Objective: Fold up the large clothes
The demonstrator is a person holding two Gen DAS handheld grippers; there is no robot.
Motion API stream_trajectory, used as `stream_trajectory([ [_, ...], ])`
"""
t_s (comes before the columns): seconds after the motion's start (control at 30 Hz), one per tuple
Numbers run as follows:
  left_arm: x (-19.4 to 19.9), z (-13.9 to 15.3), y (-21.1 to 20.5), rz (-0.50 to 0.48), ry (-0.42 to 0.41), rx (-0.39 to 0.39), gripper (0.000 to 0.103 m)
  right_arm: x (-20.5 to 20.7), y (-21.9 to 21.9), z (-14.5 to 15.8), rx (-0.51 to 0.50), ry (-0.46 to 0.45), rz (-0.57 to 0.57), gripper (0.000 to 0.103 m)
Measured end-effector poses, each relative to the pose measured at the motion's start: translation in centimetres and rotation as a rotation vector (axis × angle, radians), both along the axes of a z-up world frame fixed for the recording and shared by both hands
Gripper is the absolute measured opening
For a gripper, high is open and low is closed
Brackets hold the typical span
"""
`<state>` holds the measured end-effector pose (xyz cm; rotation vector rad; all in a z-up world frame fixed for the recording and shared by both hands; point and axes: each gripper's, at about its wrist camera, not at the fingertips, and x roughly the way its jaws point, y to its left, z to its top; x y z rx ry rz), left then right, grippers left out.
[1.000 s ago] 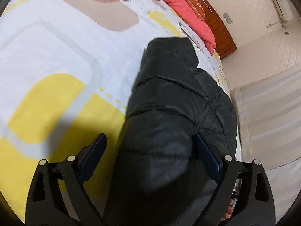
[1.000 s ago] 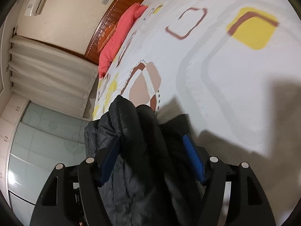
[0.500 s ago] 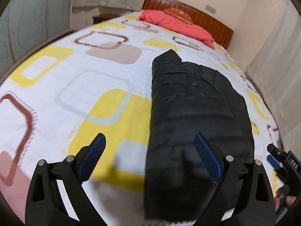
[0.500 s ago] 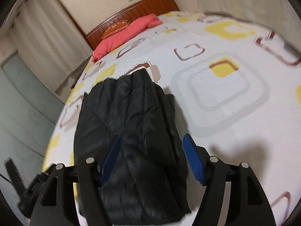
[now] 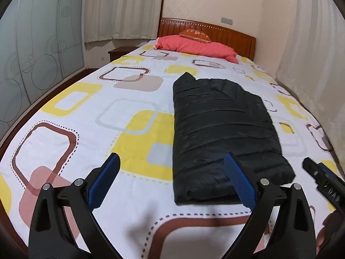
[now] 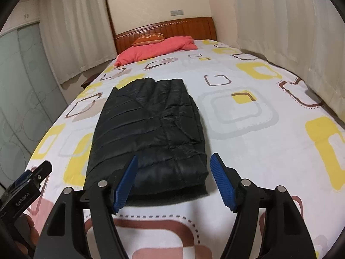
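A black puffer jacket [image 5: 222, 129] lies folded into a long rectangle on the patterned bedsheet [image 5: 71, 116], also seen in the right wrist view as the jacket [image 6: 148, 129]. My left gripper [image 5: 171, 161] hovers open above the near end of the bed, its blue pads apart and off the cloth. My right gripper [image 6: 174, 159] hangs before the jacket's near edge; its jaws are opening, with nothing gripped between them. Each view catches the other gripper at its edge: the right gripper [image 5: 319, 177] and the left gripper [image 6: 32, 177].
A pink quilt [image 5: 194, 47] and an orange cushion [image 5: 195, 32] lie against the wooden headboard [image 5: 232, 34]. Curtains [image 6: 280, 32] hang along the right side of the bed. A dark nightstand [image 5: 118, 51] and frosted glass doors [image 5: 32, 54] stand on the left.
Both grippers let go of the jacket, drew back toward the foot of the bed and rose, rolling level. The jacket now lies flat and folded on the sheet.
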<state>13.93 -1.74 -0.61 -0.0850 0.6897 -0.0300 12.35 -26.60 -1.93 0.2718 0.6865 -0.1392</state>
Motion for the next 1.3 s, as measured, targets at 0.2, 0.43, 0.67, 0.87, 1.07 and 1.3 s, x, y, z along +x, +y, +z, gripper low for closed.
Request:
stream_trajectory([
  [0.2,-1.4,0.0,-0.4,-0.017,-0.002,0.028,0.097,-1.7,1.7,0.6,-0.055,-0.030,0.017,0.072],
  [0.43,-2.4,0.0,-0.5,-0.022,-0.013,0.028,0.097,-2.8,2.6,0.9,-0.067,-0.043,0.020,0.072],
  [0.67,-3.2,0.3,-0.4,-0.024,-0.023,0.032,0.097,-3.3,3.2,1.2,-0.072,-0.054,0.023,0.072],
  [0.87,-3.2,0.3,-0.2,-0.026,-0.024,0.031,0.097,-3.5,3.5,1.3,-0.070,-0.059,0.026,0.072],
  [1.07,-3.5,0.5,-0.3,-0.025,-0.019,0.029,0.097,-3.5,3.5,1.3,-0.071,-0.058,0.027,0.072],
  [1.3,-3.5,0.6,-0.4,-0.025,-0.020,0.031,0.097,-3.5,3.5,1.3,-0.069,-0.058,0.027,0.072],
])
